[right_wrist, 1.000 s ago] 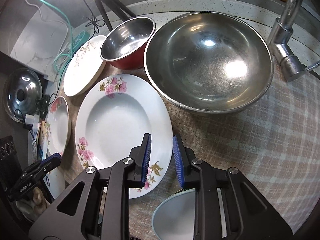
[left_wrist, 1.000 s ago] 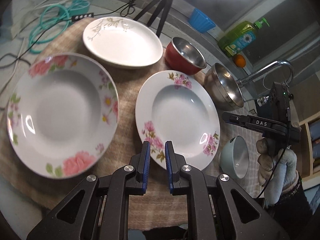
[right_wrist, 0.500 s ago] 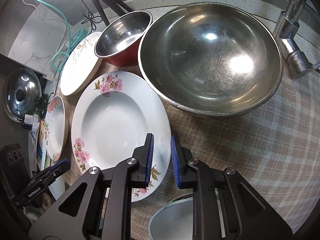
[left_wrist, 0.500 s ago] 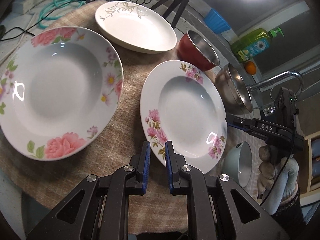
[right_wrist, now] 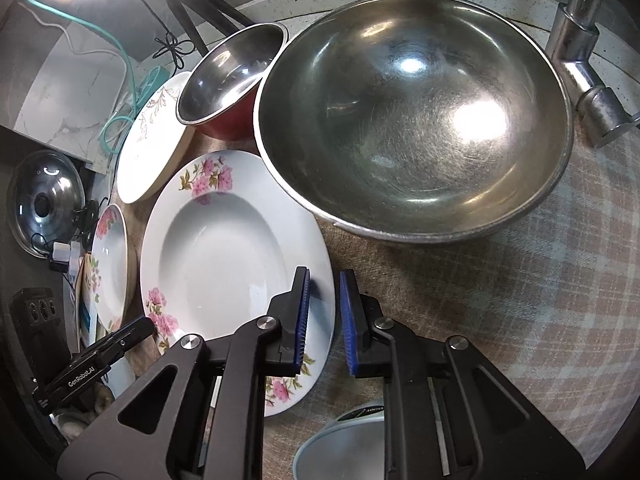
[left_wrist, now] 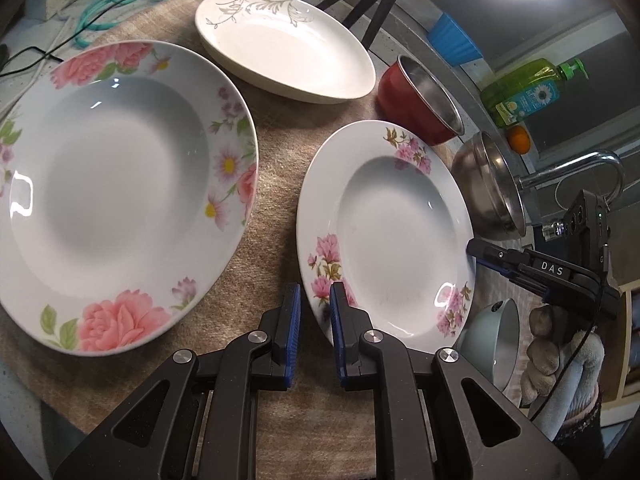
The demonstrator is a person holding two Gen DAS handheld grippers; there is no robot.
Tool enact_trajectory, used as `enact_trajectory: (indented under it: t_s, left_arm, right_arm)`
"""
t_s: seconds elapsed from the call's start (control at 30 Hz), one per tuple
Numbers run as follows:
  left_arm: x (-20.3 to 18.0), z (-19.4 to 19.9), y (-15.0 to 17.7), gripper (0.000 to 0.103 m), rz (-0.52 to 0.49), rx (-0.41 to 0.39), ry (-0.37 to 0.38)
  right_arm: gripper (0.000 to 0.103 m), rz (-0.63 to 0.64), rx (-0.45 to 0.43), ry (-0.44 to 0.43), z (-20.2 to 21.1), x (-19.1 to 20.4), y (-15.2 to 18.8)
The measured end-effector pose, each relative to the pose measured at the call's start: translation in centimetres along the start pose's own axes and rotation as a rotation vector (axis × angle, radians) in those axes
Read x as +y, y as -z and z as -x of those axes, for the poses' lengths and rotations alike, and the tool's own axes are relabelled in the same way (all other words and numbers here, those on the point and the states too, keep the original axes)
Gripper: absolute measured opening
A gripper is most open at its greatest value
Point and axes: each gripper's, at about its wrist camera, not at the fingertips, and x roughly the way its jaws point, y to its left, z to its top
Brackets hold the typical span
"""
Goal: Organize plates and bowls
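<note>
Between the two pads of the left tongs (left_wrist: 314, 320), which stand clenched to a narrow slot, shows the near rim of the pink-flowered plate (left_wrist: 384, 240). I cannot tell whether the pads touch it. That plate lies flat on the woven cloth (left_wrist: 272, 208) covering the counter, just ahead of these tongs and slightly to their right.

Left of them lies the larger rose plate (left_wrist: 108, 192), apart from the first. Farther ahead is the cream plate (left_wrist: 280, 44) with grey sprigs. The red bowl (left_wrist: 416, 96) stands beyond the pink-flowered plate's far rim.

At the same plate's opposite edge, the right tongs (right_wrist: 324, 316) have just been closing and are now drawn nearly together. Their left pad is over the plate and its rim shows in the slot. Whether they pinch it cannot be told. Ahead of them the big steel bowl (right_wrist: 412, 120) overlaps the plate's far rim and stands next to the red bowl. Close under them sits the pale blue bowl (left_wrist: 500, 344). A gloved hand (left_wrist: 560, 360) holds these tongs.
</note>
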Motion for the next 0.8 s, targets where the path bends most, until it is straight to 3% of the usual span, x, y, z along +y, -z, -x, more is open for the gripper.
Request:
enact_trajectory:
  t_s: [0.8]
  left_arm:
    - [-1.1, 0.3, 0.7, 0.014, -0.082, -0.014, -0.048]
  right_arm:
    - [0.014, 0.083, 0.008, 0.042, -0.5, 1.7, 0.4]
